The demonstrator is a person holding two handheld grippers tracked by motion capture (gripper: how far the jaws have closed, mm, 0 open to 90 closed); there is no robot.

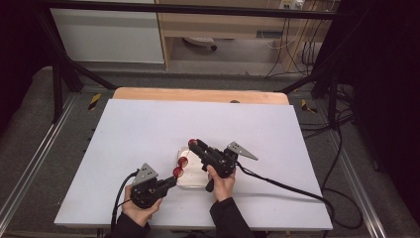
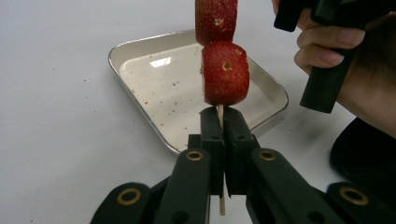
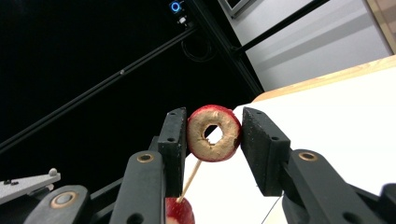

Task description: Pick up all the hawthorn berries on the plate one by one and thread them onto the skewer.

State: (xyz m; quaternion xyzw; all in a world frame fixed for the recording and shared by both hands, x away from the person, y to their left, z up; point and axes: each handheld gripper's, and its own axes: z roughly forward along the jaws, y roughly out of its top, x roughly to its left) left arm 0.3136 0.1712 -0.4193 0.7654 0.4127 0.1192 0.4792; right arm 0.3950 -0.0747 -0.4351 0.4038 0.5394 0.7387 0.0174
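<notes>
**A:** Skewer (image 1: 180, 166) first, from the high view: it hangs over the metal tray (image 1: 194, 183) near the middle of the white table (image 1: 124, 134), two red fruit pieces (image 1: 178, 172) on it. Your left gripper (image 1: 171, 181) has its lower end. Your right gripper (image 1: 194, 145) carries a third piece just past the tip.

**B:** And what could go wrong for you there?

**A:** If the hole misses the point, I'd judge the stick bends or splits the ring.

**B:** Left gripper view?

**A:** Your jaws are pressed together on the thin wooden skewer (image 2: 220, 112), right below the lower fruit piece (image 2: 225, 73). The grip is narrow, so a sideways push could swivel the stick. The tray (image 2: 140, 49) below is bare but for red specks.

**B:** Right gripper view?

**A:** Your jaws stand partly spread, pinching the cored fruit ring (image 3: 214, 133) by its sides. The skewer tip (image 3: 190, 179) rises toward it, not yet through the hole as far as I can tell. Squeeze harder and you may crush the ring.
</notes>
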